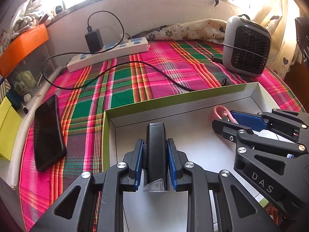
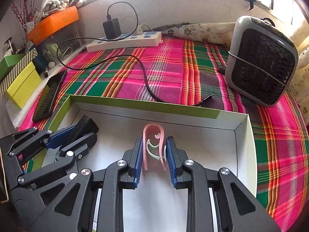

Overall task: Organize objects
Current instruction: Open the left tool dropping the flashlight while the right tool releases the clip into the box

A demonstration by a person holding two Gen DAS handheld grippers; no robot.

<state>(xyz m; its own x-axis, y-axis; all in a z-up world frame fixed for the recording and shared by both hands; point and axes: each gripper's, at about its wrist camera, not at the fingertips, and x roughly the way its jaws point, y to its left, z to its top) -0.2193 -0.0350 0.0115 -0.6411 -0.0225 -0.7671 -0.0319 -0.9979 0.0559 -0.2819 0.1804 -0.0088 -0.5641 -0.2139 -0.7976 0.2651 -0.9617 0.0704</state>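
Both grippers over the shallow white tray with green rim (image 1: 133,102). My left gripper (image 1: 155,162) is clamped on a black oblong device (image 1: 155,150) with a clear end piece, blue pads pressing both its sides, the device held above the tray's near-left part. My right gripper (image 2: 154,154) is closed on a pink clip (image 2: 153,133) with a pale inner piece, the loop poking out past the fingertips, over the tray's middle. Around the tray on the plaid cloth (image 1: 123,81): a dark phone (image 1: 48,133) to the left, a white power strip (image 1: 110,53) with a black charger (image 1: 93,40) and trailing black cable (image 1: 158,71), and a grey fan (image 1: 247,48) at far right.
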